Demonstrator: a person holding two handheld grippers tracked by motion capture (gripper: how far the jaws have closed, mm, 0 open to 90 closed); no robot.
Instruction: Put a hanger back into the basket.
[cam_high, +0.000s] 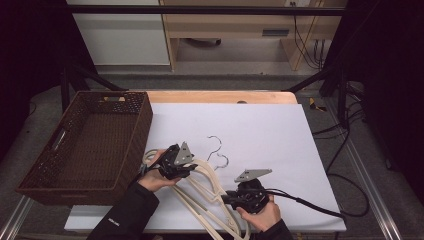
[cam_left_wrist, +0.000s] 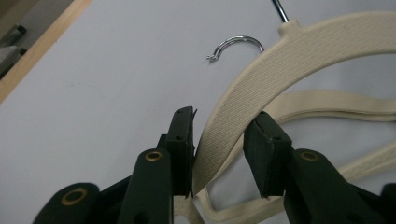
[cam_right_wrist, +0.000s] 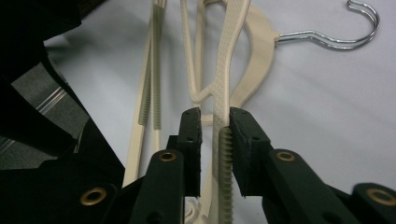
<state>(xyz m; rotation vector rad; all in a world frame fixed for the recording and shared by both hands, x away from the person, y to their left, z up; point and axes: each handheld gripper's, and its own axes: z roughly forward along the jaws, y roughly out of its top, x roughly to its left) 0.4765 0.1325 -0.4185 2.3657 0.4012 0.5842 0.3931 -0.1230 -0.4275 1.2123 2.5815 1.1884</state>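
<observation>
- A dark brown woven wicker basket (cam_high: 142, 125), rectangular with cut-out handles in its short walls, stands at the left side of the tabletop (cam_high: 270, 125), partly overhanging the white sheet that covers most of it. Its floor is bare; nothing lies inside.
- The cream ribbed plastic clothes hangers (cam_high: 210, 187) with chrome wire hooks lie in a loose overlapping bunch on the white sheet, just right of the basket and near the front edge, outside the basket altogether.
- Their chrome hooks (cam_high: 216, 147) point away from the person, toward the middle of the sheet.
- The left tool (cam_high: 176, 162), held in the person's left hand (cam_high: 152, 179), sits at the basket-side end of the bunch, close to the basket's near right corner.
- In the left gripper view the curved shoulder of one cream hanger (cam_left_wrist: 243, 107) passes between that tool's jaws. The left-hand pad touches the plastic, while the other pad stands a little off it, so the jaws bracket the hanger without clamping it.
- The right tool (cam_high: 235, 196), in the person's right hand (cam_high: 262, 215), is at the near end of the bunch, by the front edge of the sheet.
- In the right gripper view a hanger arm with a toothed non-slip strip (cam_right_wrist: 225, 154) runs up between the jaws. The right-hand pad lies against it and a narrow gap shows at the other pad, so the hold is loose, not pinched tight.
- Further hangers (cam_right_wrist: 152, 74) lie flat on the sheet beyond that tool.
</observation>
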